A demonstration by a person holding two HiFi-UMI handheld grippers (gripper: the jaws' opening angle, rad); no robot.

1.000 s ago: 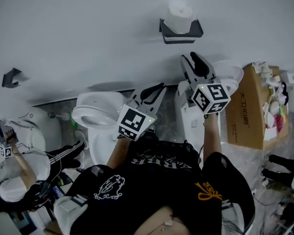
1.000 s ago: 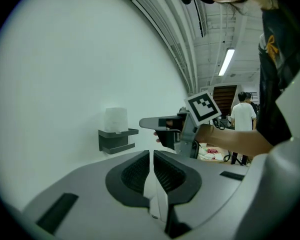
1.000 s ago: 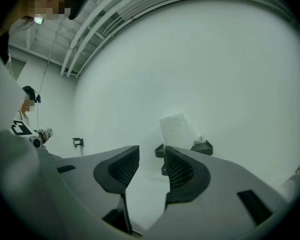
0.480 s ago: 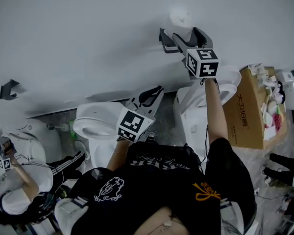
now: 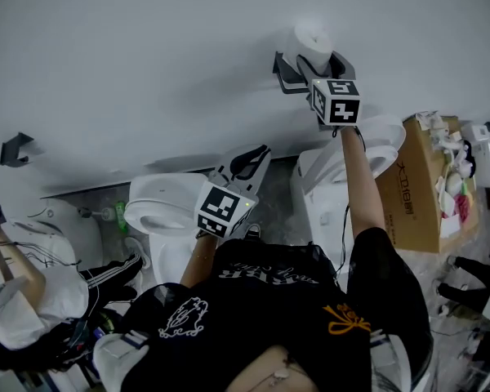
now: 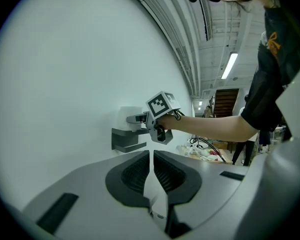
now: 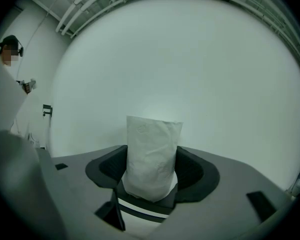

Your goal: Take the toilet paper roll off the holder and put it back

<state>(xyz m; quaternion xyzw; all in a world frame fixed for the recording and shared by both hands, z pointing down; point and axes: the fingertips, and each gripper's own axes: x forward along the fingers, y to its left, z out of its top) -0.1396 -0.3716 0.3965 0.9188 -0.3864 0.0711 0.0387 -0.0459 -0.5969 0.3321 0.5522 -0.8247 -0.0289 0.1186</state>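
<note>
The white toilet paper roll [image 5: 313, 41] [image 7: 152, 154] stands upright in the dark grey wall holder [image 5: 287, 76] [image 7: 140, 210]. My right gripper [image 5: 314, 59] [image 7: 151, 171] is raised to the holder with the roll between its jaws. The jaws are closing, and their pads lie against the roll's two sides. My left gripper [image 5: 257, 152] [image 6: 151, 156] hangs lower, over the toilets, with its jaws nearly together and nothing between them. The left gripper view shows the holder [image 6: 125, 139] and the right gripper [image 6: 157, 118] side-on against the white wall.
Two white toilets [image 5: 159, 202] [image 5: 335, 170] stand below the wall. A cardboard box [image 5: 420, 182] of odds and ends sits at the right. A second small bracket [image 5: 16, 147] is on the wall at the left. Another person [image 5: 24, 300] crouches at the lower left.
My right gripper rose from below the holder up to the roll and came around it. The left gripper has barely moved.
</note>
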